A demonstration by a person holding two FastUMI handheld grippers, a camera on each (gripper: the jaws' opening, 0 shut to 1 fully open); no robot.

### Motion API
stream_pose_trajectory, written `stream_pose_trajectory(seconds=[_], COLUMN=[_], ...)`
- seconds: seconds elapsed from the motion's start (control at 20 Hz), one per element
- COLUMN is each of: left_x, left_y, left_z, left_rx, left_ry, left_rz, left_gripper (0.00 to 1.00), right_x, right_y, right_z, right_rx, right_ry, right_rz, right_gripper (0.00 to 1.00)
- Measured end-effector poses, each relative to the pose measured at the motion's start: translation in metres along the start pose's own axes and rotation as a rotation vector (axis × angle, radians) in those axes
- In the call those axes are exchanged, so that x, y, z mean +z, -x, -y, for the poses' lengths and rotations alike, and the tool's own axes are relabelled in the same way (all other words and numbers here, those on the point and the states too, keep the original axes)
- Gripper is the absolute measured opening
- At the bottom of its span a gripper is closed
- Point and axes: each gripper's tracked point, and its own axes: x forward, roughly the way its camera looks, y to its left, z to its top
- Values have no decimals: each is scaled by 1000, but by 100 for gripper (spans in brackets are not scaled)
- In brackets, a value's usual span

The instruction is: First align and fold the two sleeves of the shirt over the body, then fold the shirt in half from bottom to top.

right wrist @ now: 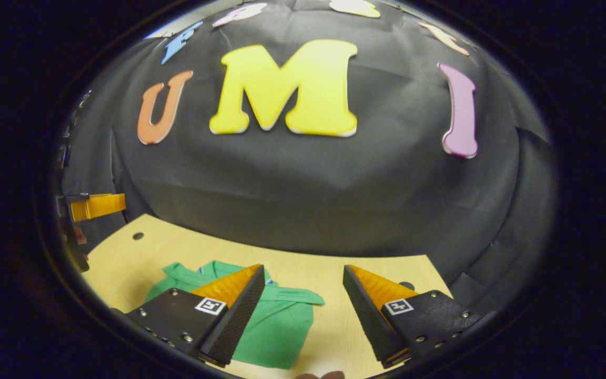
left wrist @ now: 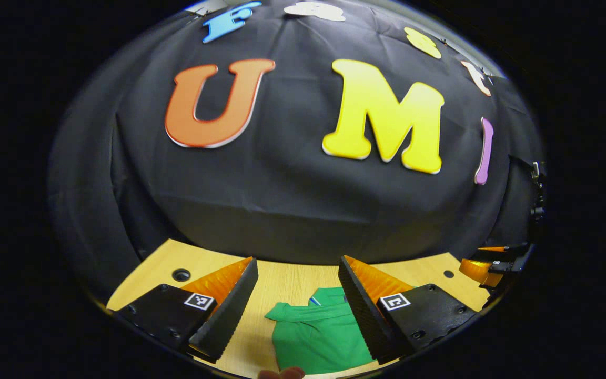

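A green shirt lies on the light wooden table, its collar toward the booth wall. In the left gripper view my left gripper hangs open above the shirt's left part, nothing between its fingers. The right gripper shows at the far right edge, off the table side. In the right gripper view the green shirt sits low and left, one sleeve spread toward the right. My right gripper is open above the shirt's right edge and bare table. The left gripper shows at the far left.
The table has small round holes near its back corners, one hole at the left in the right gripper view. The black cloth wall stands close behind the table. A fingertip shows at the bottom edge.
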Motion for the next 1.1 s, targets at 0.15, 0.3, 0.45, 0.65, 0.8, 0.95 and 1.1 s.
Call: stream_pose_trajectory(seconds=[0.15,0.3,0.45,0.65,0.8,0.95,1.1], left_x=[43,86,100,100,93,81,75], left_y=[62,118,154,188,206,213,223], left_z=[3,-1,3,16,25,28,34], left_rx=[19,38,33,24,15,17,14], left_ry=[-42,-69,-71,-69,-28,-21,-46], left_rz=[93,160,201,215,206,187,189], left_gripper=[98,98,98,98,98,98,98], right_x=[50,89,99,88,75,65,54], right_y=[67,125,173,211,229,239,247], right_z=[-14,-29,-39,-47,-57,-65,-67], right_rx=[-13,-5,-15,-44,-47,-39,-36], right_ry=[-17,-18,-27,-40,-40,-32,-24], right_rz=[127,226,294,317,311,303,295], right_gripper=[93,92,93,93,92,93,93])
